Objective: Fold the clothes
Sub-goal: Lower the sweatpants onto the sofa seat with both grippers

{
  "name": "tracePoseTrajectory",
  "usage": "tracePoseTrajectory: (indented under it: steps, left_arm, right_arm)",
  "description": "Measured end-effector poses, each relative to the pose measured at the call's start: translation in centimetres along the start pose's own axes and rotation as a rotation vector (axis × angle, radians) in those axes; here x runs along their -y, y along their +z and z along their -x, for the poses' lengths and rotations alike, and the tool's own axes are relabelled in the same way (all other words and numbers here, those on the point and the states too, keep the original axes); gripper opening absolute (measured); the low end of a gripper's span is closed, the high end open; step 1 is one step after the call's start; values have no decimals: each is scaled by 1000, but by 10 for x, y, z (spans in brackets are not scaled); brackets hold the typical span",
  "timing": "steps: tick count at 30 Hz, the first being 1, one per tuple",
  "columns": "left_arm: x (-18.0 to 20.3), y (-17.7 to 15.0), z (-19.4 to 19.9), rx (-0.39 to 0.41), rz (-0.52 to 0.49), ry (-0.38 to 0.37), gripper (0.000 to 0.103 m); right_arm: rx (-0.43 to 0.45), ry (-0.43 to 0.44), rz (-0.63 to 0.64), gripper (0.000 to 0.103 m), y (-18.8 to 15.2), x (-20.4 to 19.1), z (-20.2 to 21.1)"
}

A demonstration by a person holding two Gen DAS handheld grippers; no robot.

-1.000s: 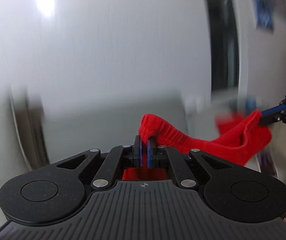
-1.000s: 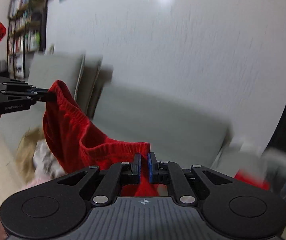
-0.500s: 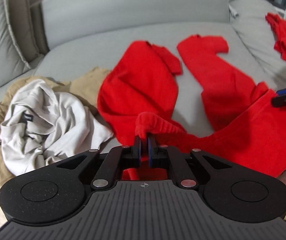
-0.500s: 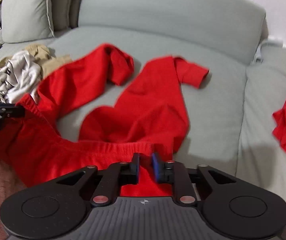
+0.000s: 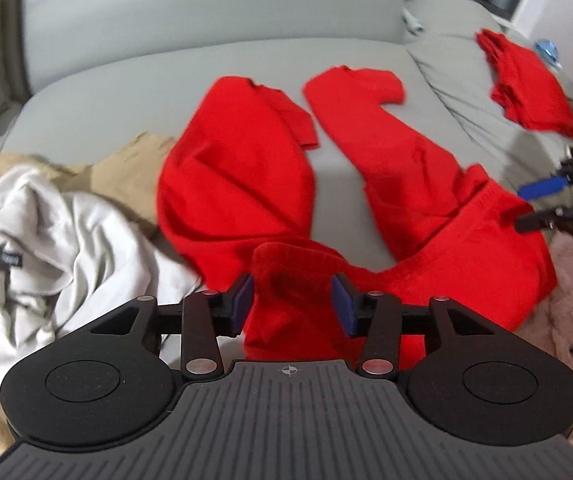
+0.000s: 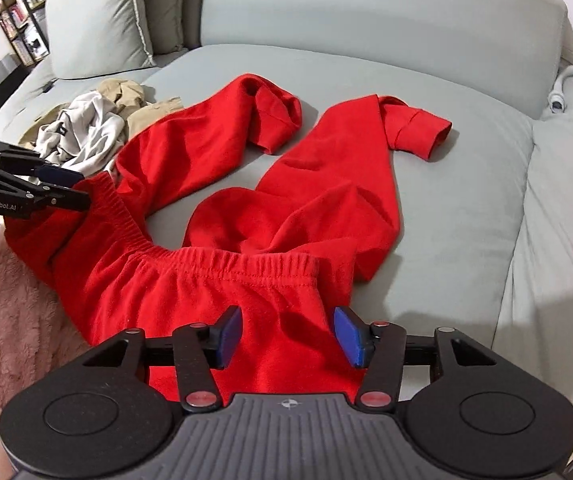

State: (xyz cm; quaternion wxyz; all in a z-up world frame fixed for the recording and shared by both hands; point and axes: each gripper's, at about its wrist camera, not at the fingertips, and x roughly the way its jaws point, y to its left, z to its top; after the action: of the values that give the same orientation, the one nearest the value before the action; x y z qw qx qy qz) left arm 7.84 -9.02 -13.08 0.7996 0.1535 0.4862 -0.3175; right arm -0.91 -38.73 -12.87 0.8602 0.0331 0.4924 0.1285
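Red trousers (image 5: 238,176) lie on the grey sofa (image 5: 214,60) with both legs stretched away and the cuffs folded over. The elastic waistband (image 6: 222,264) runs along the front edge and droops over it. My left gripper (image 5: 292,300) has its jaws opening; one waistband corner bunches loosely between the blue pads, which do not press on it. My right gripper (image 6: 288,330) is also opening over the other waistband end, with the cloth slack between its pads. Each gripper shows in the other's view: the left gripper (image 6: 76,190) and the right gripper (image 5: 530,206).
A crumpled white garment (image 5: 38,232) lies on tan clothes (image 5: 126,164) at the left of the seat. Another red garment (image 5: 526,88) sits on the right cushion. A pink fluffy rug (image 6: 6,300) lies below the sofa's front edge. A grey pillow (image 6: 98,20) leans at the back left.
Both grippers came down from holding the trousers up in the air. The trousers now lie spread on the sofa. Both pairs of jaws went from shut on the waistband to apart.
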Motion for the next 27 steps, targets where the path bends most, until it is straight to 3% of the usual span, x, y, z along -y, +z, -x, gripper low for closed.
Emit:
tracePoseTrajectory:
  steps: [7, 9, 11, 16, 20, 27]
  left_arm:
    - [1, 1, -24, -85, -4, 0, 47]
    - [0, -1, -27, -104, 3, -10, 45]
    - [-1, -2, -29, -126, 13, -31, 36]
    - [-1, -7, -26, -136, -2, -66, 24]
    - [6, -11, -12, -59, -13, -43, 14]
    - [44, -21, 33, 135, -130, 49, 12]
  right_arm:
    - [-34, 1, 11, 47, 9, 6, -23]
    - [-74, 1, 34, 35, 12, 1, -35]
    - [-92, -10, 63, 22, 12, -4, -36]
    - [-75, -59, 140, 13, 6, -21, -19]
    - [-12, -93, 88, 5, -8, -23, 11]
    - [93, -124, 19, 3, -33, -36, 42]
